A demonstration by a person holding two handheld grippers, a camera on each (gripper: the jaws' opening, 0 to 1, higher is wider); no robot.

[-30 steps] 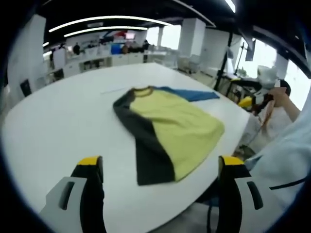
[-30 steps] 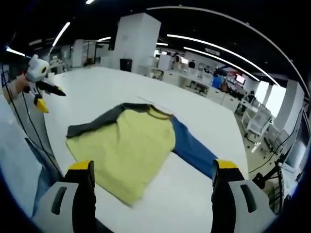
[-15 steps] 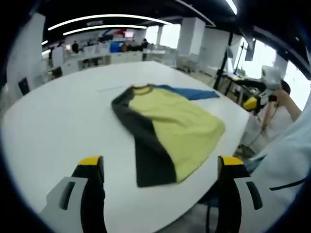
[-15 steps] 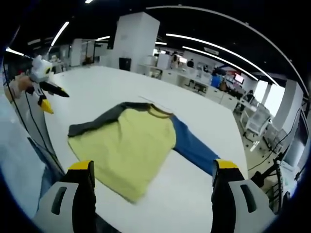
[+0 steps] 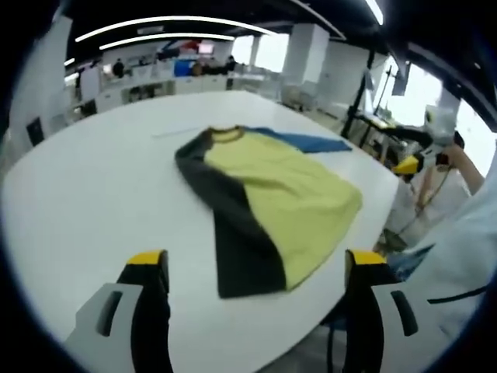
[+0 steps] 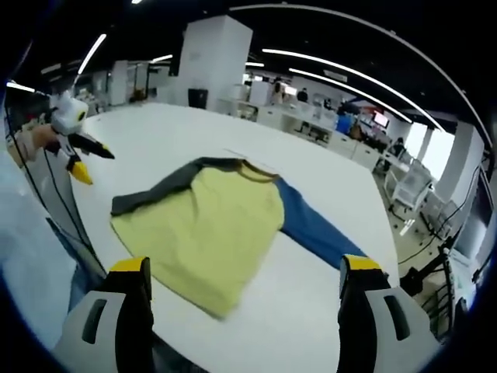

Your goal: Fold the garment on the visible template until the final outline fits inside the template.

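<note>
**The shirt is lying partly folded, and both grippers are waiting above it**

A long-sleeved shirt (image 5: 272, 194) is lying on a big white table (image 5: 85, 194). It is sitting near the table's edge, close to the person. The body of the shirt is yellow. One sleeve is dark grey (image 5: 233, 225) and the other sleeve is blue (image 6: 314, 229).

The job looks like it is only partly done. The grey sleeve is lying along the side of the yellow part, so it seems to be folded in. The blue sleeve is sticking straight out across the table, so it is not folded yet. The yellow part is lying wide and flat too, and it probably needs folding smaller. I cannot make out a template shape on the table, only a thin pale line (image 5: 175, 132) near the collar, so I cannot tell if the shirt fits inside anything.

The left gripper (image 5: 256, 272) is being held up over the near edge of the table. Its two jaws are spread wide apart. They are not touching the shirt and they are holding nothing.

The right gripper (image 6: 245, 280) is doing the same thing. Its jaws are spread wide, with nothing between them, and they are hanging above the yellow part without touching it.
</note>
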